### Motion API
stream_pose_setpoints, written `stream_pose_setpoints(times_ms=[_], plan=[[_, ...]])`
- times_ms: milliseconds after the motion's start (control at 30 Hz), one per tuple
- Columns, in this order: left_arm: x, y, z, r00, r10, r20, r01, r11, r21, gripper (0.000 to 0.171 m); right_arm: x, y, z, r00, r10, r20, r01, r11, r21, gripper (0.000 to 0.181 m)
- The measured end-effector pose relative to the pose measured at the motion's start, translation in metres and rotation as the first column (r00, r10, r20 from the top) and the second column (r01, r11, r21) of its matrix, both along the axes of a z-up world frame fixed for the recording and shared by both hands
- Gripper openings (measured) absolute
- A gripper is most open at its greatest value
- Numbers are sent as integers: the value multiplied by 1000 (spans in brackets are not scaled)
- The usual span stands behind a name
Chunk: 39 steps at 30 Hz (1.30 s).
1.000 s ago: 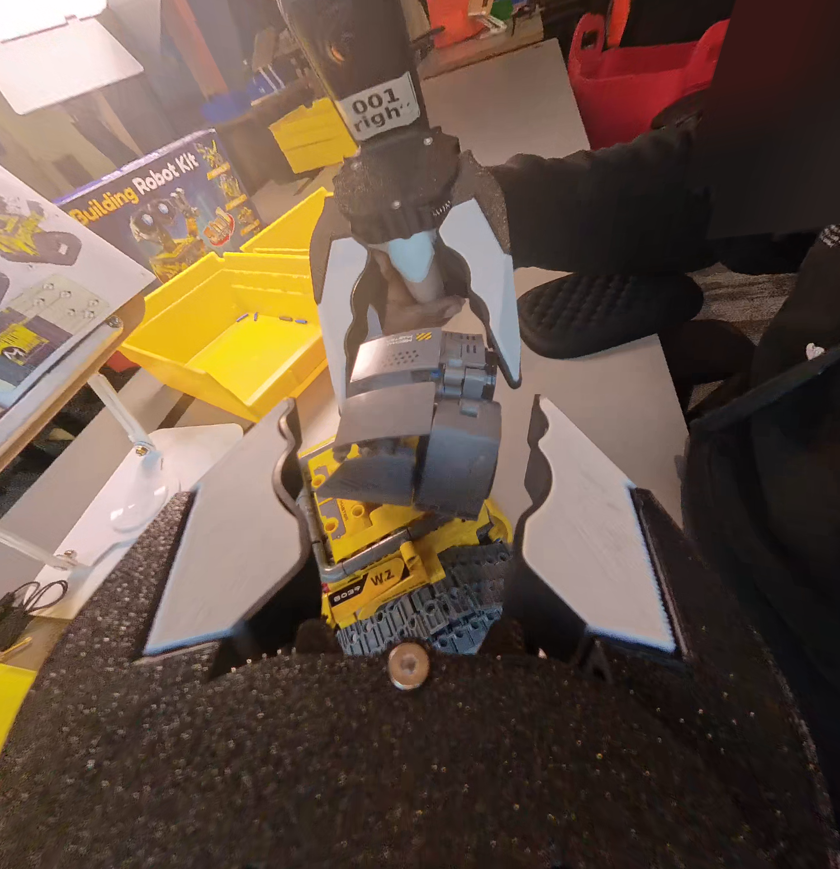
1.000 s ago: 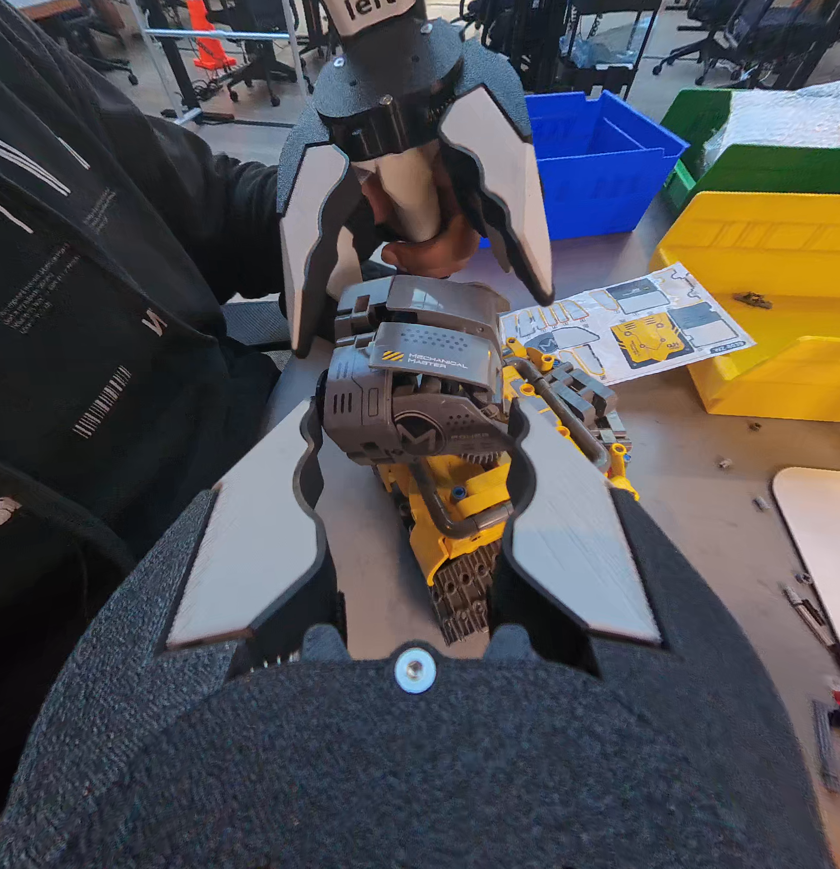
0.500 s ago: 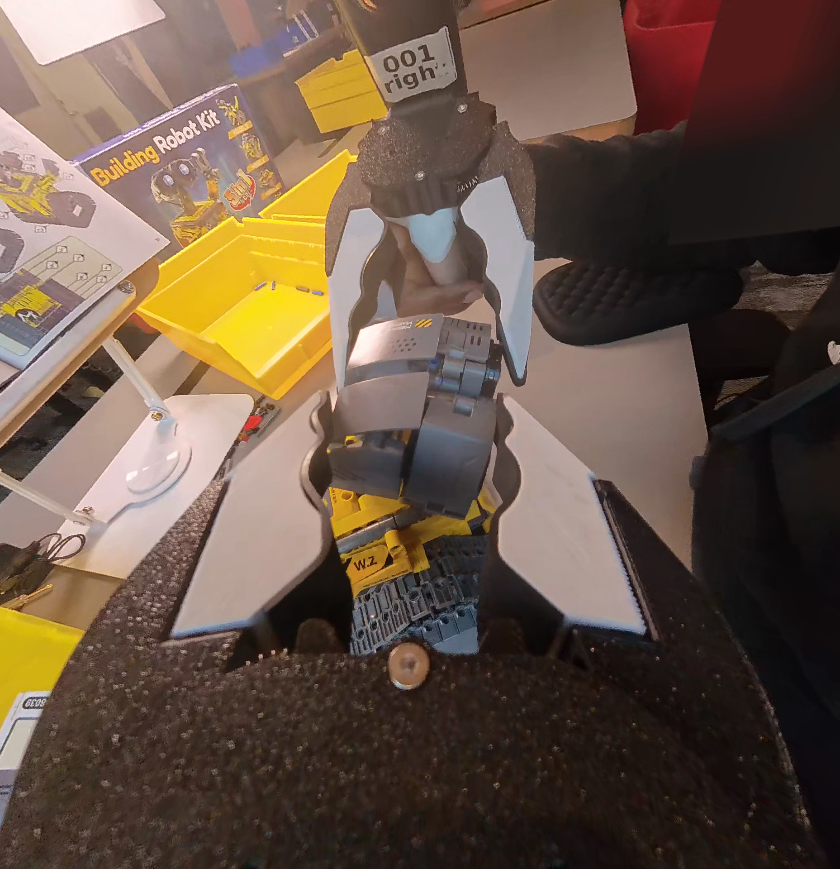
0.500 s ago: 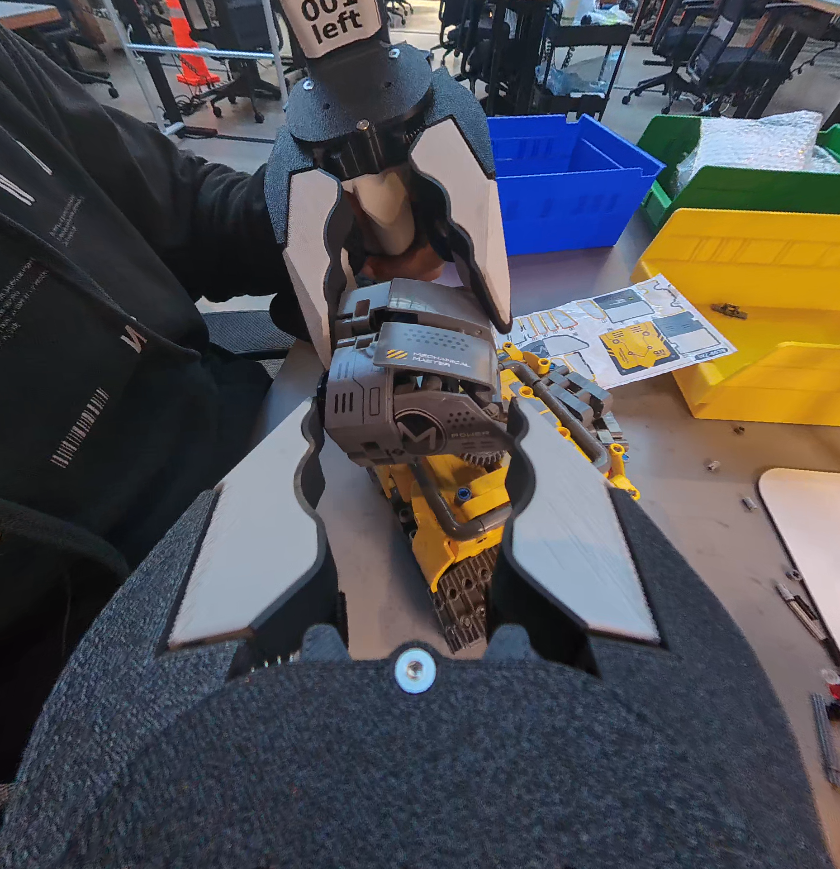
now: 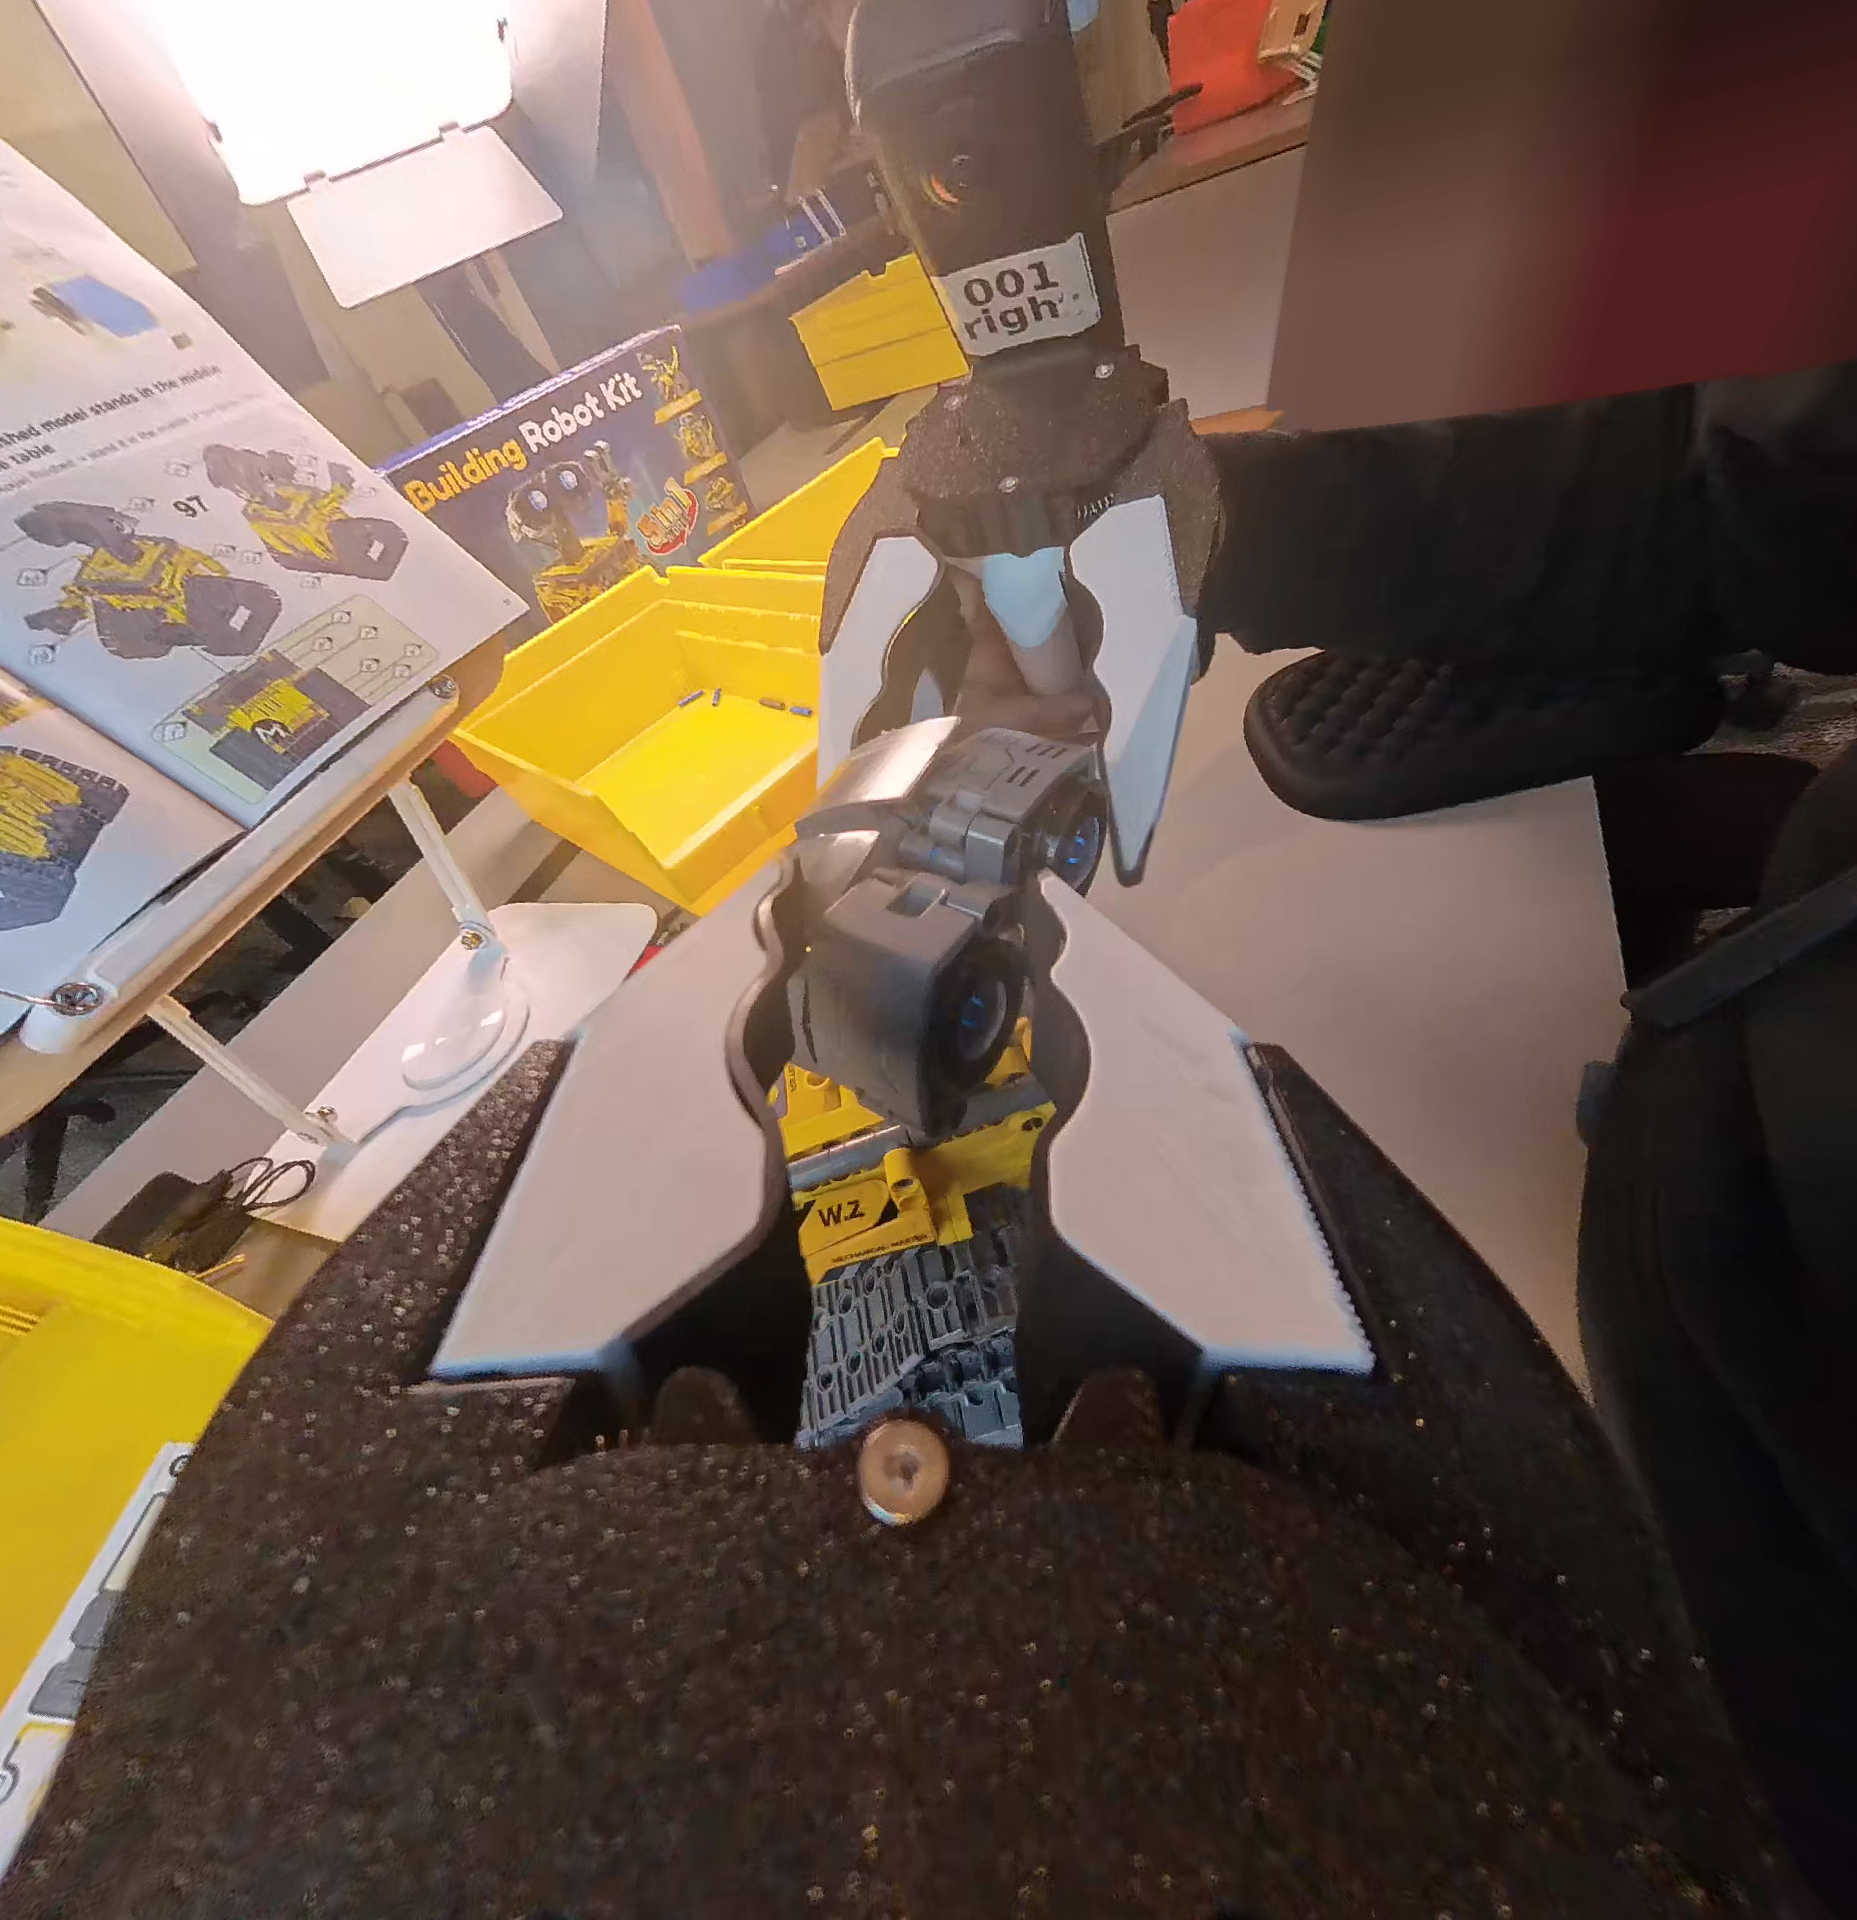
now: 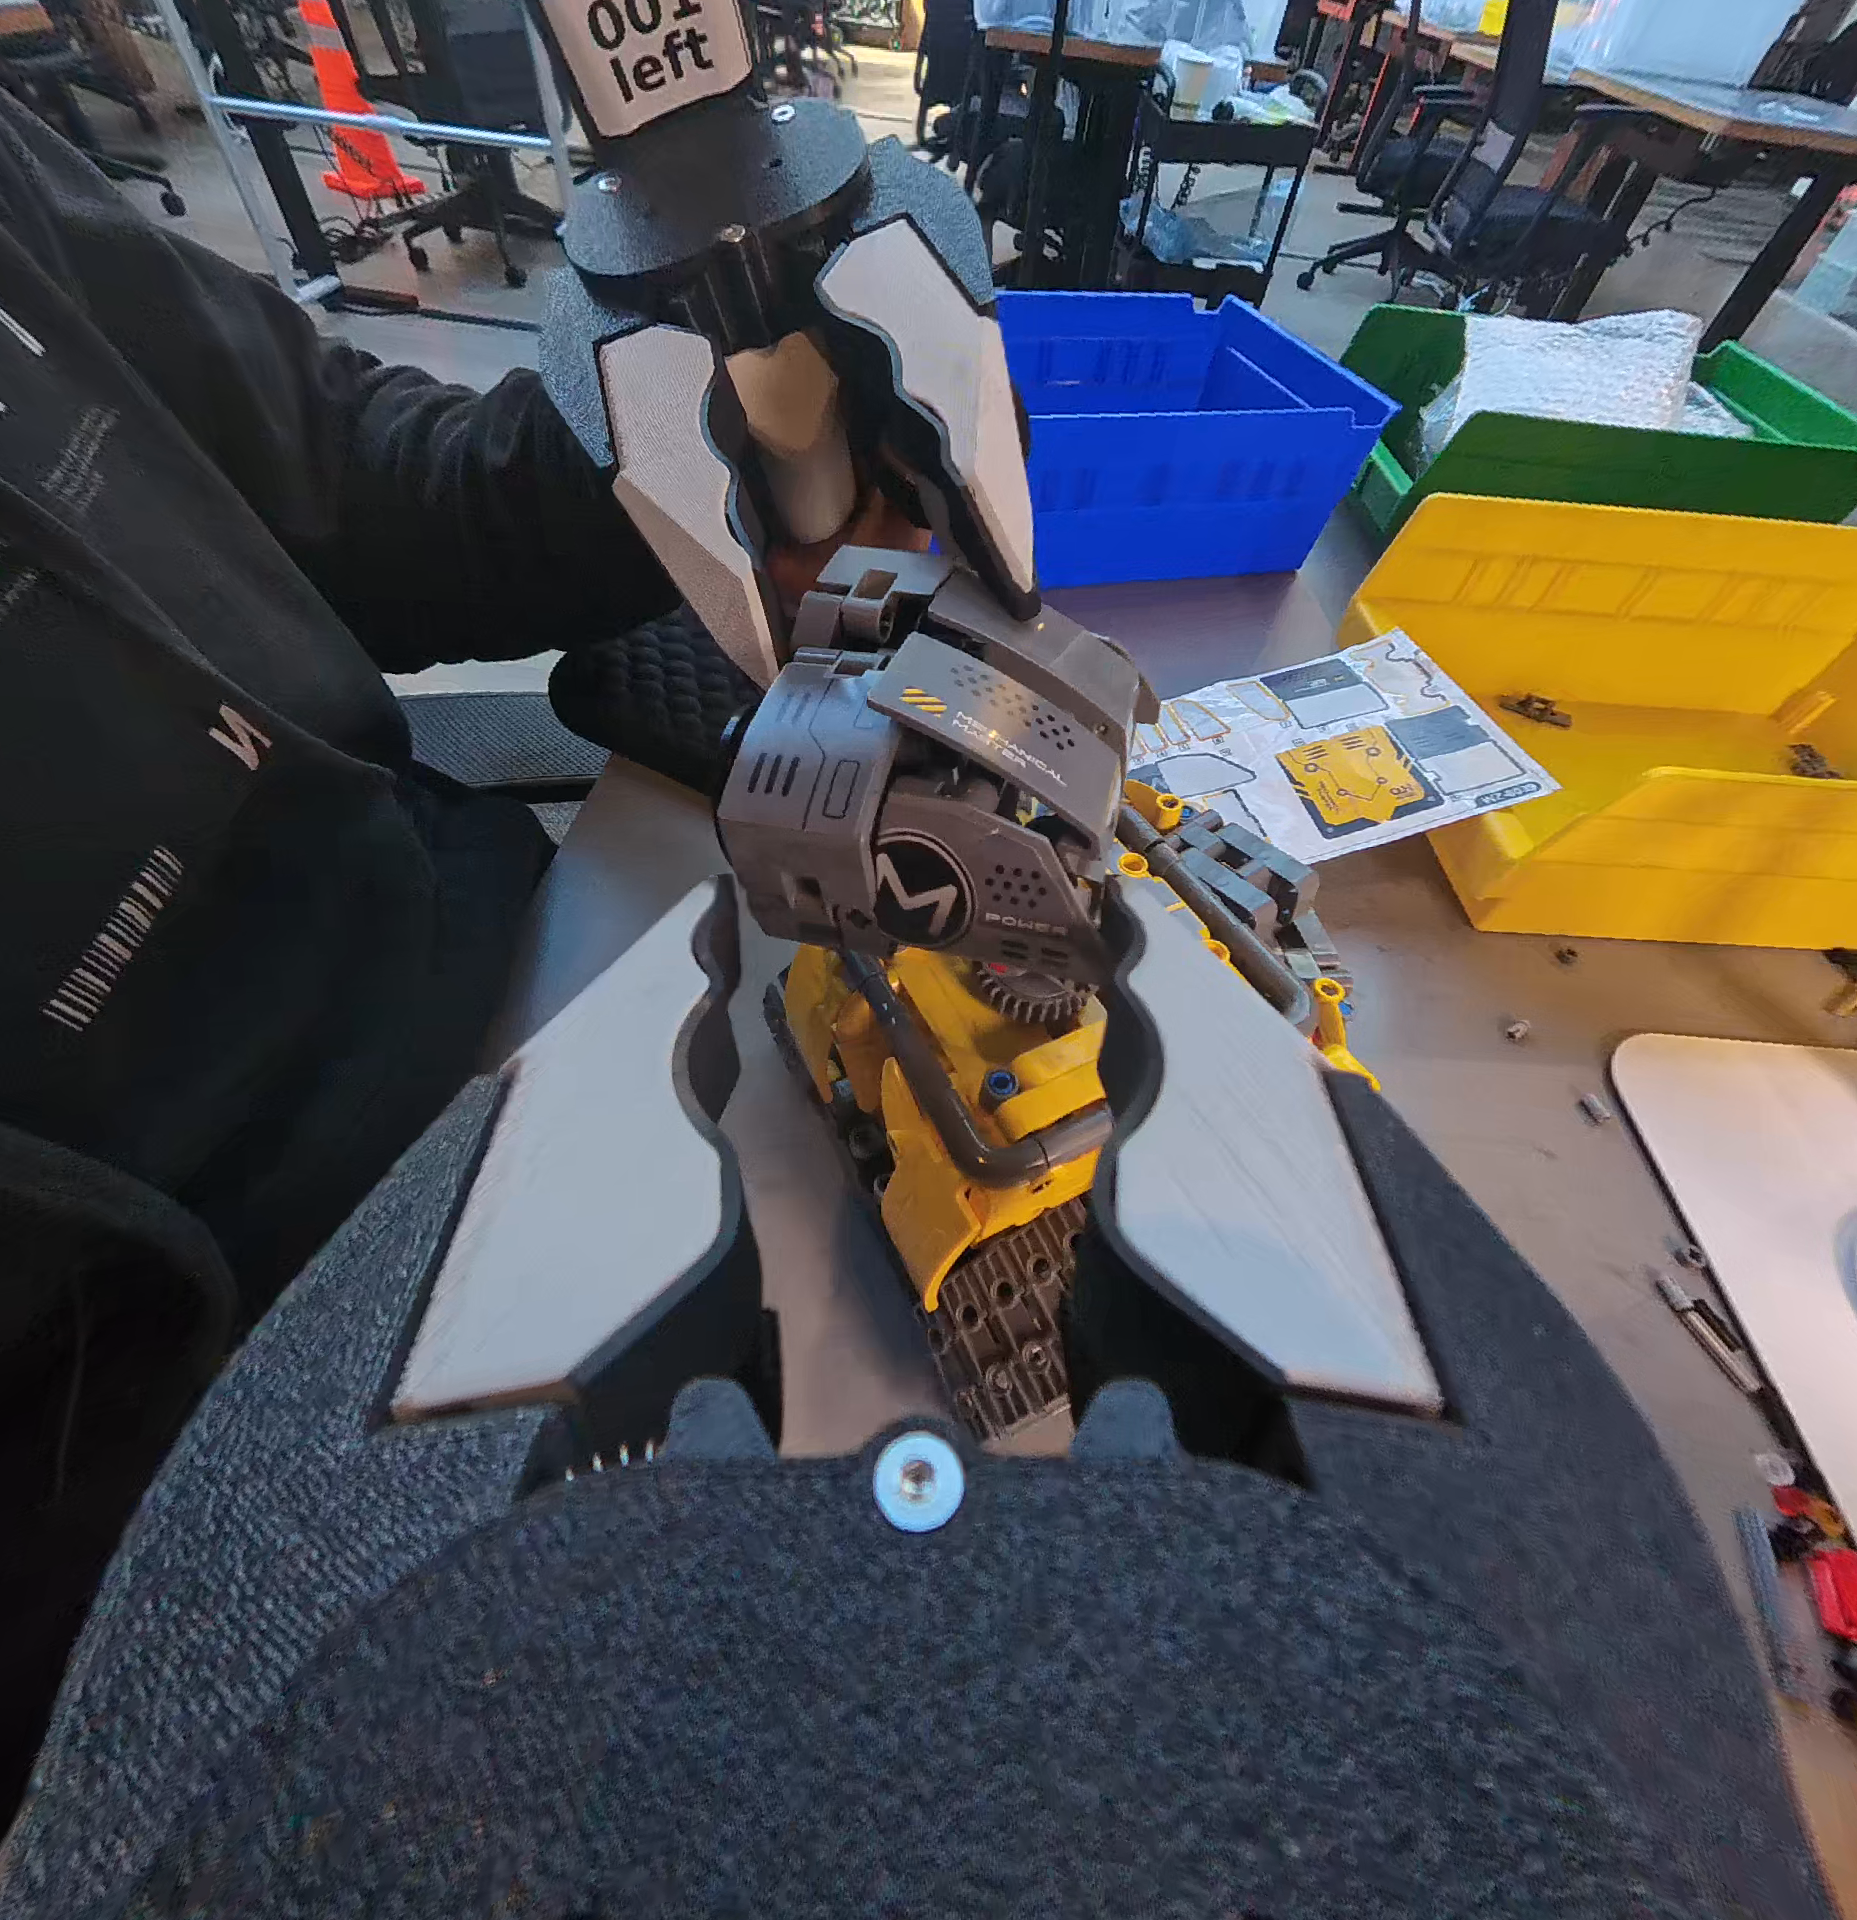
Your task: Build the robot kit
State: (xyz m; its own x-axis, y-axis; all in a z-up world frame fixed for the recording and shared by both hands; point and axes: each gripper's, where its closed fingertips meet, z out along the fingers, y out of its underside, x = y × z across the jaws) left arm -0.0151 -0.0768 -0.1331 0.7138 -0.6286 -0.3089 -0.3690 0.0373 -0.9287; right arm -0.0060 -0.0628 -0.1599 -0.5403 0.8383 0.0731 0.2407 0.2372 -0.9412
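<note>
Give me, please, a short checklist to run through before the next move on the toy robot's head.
1. Left gripper on the head: ok, a finger against each side.
2. Right gripper on the head: ok, its fingers flank the other half.
3. Grip firm enough: cannot tell.
4. Head square on the yellow body: not ok, it sits tilted.
5. Table clear beside the body: not ok, small parts lie loose at the right.
</note>
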Motion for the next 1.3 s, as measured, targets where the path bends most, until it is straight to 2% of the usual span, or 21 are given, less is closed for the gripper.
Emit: stream_pose_setpoints(times_ms=[100, 200, 267, 333, 467, 600, 667, 767, 967, 1067, 1200, 1300], plan=[[1, 0, 0, 1000, 15, -17, -15, 1000, 16, 40, 2, -5, 7, 1000, -3, 7, 3, 1000, -2, 88], [3, -1, 0, 1000, 7, -8, -6, 1000, 19, 41, -7, -5, 18, 998, -64, -28, 65, 997, 39, 95], [5, -3, 1, 1000, -7, -2, 7, 1000, 17, 40, -15, -5, 12, 996, -81, -30, 83, 992, 91, 91], [4, -5, -1, 1000, -7, -21, 7, 1000, 13, 39, -17, -15, 5, 1000, -26, -11, 26, 997, 70, 82], [-3, -13, 0, 997, -13, -73, 13, 1000, 5, 55, -17, -14, 4, 1000, -21, -21, 23, 996, 86, 81], [-12, -7, -5, 985, 9, -173, -14, 999, -30, 62, -17, -16, 4, 999, -11, -42, 14, 997, 80, 80], [-11, -5, -8, 982, -4, -187, -10, 997, -76, 60, -17, -15, 4, 999, -19, -51, 23, 995, 94, 80], [-11, -2, -9, 997, -5, -83, -9, 986, -167, 58, -16, -14, 4, 996, -32, -77, 40, 994, 98, 79], [-10, -4, -8, 998, 36, 48, -26, 979, -200, 58, -15, -16, 5, 992, -30, -124, 40, 996, 78, 78], [-15, -3, -16, 996, 87, 33, -77, 972, -223, 59, -16, -14, 4, 989, -50, -141, 65, 992, 104, 78], [-16, -8, -15, 991, 134, -17, -135, 981, -143, 49, -18, -14, 4, 988, -65, -141, 82, 989, 121, 78], [-17, -10, -18, 985, 151, 81, -128, 964, -232, 48, -18, -16, 3, 985, -70, -159, 93, 985, 143, 79]])
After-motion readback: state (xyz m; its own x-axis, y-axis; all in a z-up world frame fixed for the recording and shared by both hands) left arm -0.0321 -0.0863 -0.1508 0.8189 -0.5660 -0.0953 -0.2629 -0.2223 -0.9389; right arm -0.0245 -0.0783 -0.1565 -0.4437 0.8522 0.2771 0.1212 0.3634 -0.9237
